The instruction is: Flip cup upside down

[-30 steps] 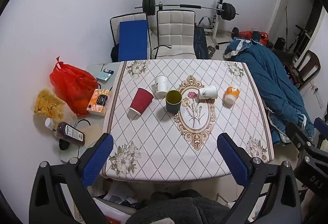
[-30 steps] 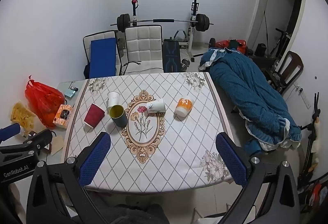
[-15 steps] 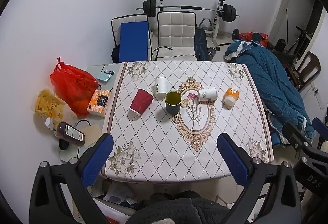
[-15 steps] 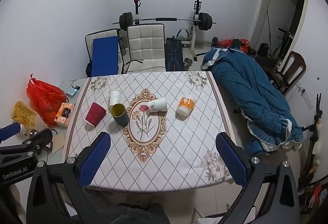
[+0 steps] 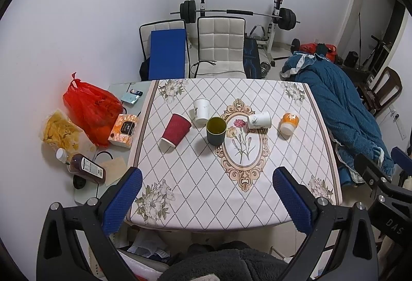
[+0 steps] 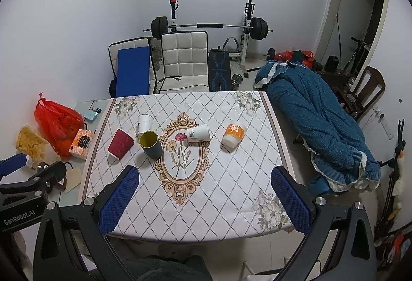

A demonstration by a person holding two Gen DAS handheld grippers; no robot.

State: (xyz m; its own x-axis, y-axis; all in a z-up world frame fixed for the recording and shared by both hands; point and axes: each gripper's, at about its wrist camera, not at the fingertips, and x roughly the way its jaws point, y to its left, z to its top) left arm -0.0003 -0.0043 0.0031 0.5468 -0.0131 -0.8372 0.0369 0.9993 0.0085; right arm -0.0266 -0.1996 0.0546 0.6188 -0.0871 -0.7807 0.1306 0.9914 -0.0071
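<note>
Your left gripper [image 5: 206, 193] hangs above the near edge of the table [image 5: 206, 203] with its blue-padded fingers [image 5: 123, 198] spread wide and nothing between them. Off to its far left, past the tablecloth's edge, a red plastic bag [image 5: 90, 108] sits beside a bag of chips [image 5: 60, 130], an orange tissue box [image 5: 123, 130] and a brown bottle [image 5: 86, 167] lying on its side.

Ahead of that gripper and a little left of its centre line, the red cup [image 5: 176, 133] rests mouth down, leaning toward you. Just right of it a white cup [image 5: 201, 111] stands farther back, and the dark green cup [image 5: 216, 130] stands upright, mouth open to the camera, directly ahead between the fingers' line of sight. All three cluster close together; whether they touch cannot be told.

Further right, a second white paper cup [image 5: 260, 121] lies on its side on the floral medallion, and an orange and white cup [image 5: 289, 122] rests mouth down beyond the right finger's line.

Your right gripper [image 6: 203, 198] is likewise held over the near table edge, fingers [image 6: 289, 198] wide apart and empty. From it, the dark green cup sits ahead and to the left, the tipped white cup nearly straight ahead, the orange and white cup slightly right. A blue quilt [image 6: 316, 126] drapes over furniture off to the right of the table, well clear of both grippers.
</note>
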